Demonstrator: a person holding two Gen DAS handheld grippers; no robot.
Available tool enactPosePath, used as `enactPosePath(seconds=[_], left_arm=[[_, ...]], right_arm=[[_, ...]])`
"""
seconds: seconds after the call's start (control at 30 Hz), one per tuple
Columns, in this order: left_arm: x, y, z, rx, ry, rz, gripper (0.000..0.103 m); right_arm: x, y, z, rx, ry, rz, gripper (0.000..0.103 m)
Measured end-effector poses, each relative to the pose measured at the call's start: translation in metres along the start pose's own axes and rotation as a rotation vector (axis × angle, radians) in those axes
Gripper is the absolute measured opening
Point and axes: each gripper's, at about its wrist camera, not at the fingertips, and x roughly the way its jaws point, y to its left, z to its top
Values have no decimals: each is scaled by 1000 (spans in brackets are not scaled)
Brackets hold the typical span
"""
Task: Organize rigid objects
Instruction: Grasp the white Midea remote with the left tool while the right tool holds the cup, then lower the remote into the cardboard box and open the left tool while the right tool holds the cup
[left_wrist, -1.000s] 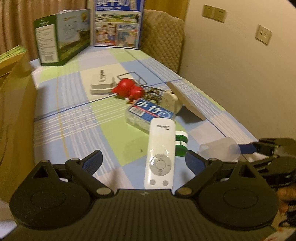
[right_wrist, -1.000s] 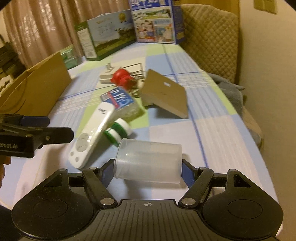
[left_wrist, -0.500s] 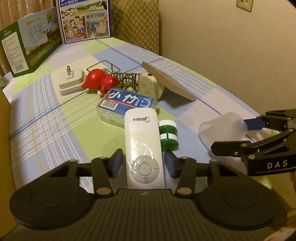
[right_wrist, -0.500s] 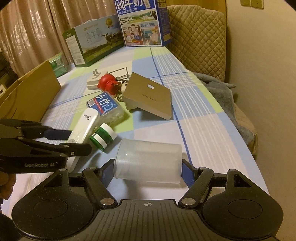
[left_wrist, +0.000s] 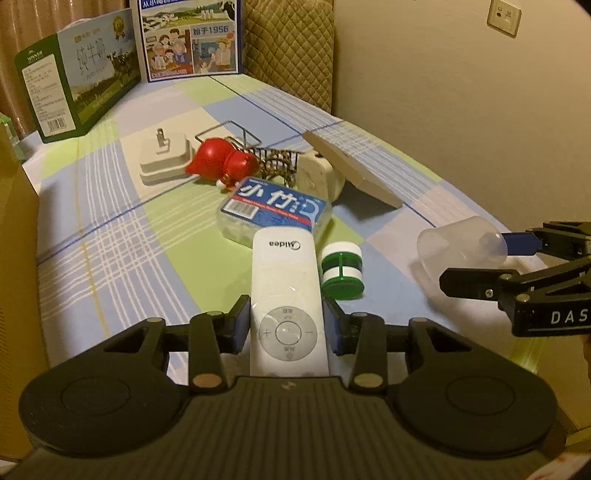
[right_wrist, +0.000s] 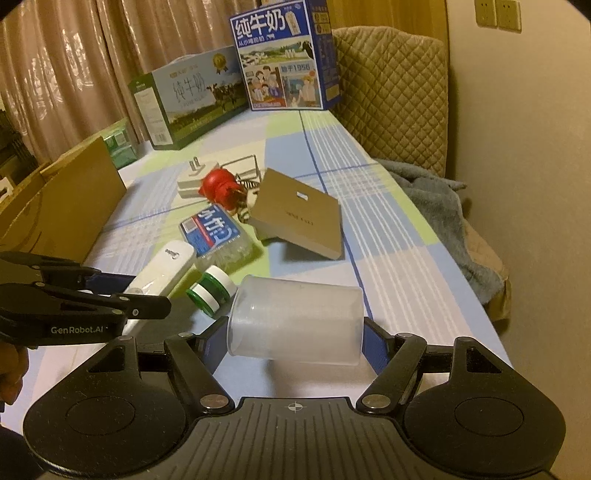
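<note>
My left gripper (left_wrist: 288, 325) is shut on the white remote control (left_wrist: 286, 288), its pads against both sides near the round button pad. The remote also shows in the right wrist view (right_wrist: 162, 269). My right gripper (right_wrist: 293, 338) is shut on a clear plastic cup (right_wrist: 295, 319) lying sideways between the pads; the cup also shows at the right of the left wrist view (left_wrist: 460, 247). A green and white small jar (left_wrist: 341, 271) lies beside the remote. A blue-labelled clear box (left_wrist: 273, 210) lies just beyond it.
Farther back lie a red toy (left_wrist: 221, 164), a white plug adapter (left_wrist: 166, 160), a wire rack (left_wrist: 273, 157) and a tan flat box (right_wrist: 299, 219). Two milk cartons (right_wrist: 284, 55) stand at the far end. A cardboard box (right_wrist: 55, 206) stands left; a wall runs along the right.
My left gripper has closed from wide open onto the remote control. My right gripper has kept hold of the cup and both views have lifted slightly.
</note>
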Motion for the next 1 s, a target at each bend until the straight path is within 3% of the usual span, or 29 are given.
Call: enactPosePath(seconds=[0.53,1.0], left_arm=[[-42,17,6,-35,-42,23,36],[-155,88,32,-99,-165,191,36]], right_arm=[[-18,28,22,-32,-55,45,70],[-44,129,92,-150,-157,240,70]])
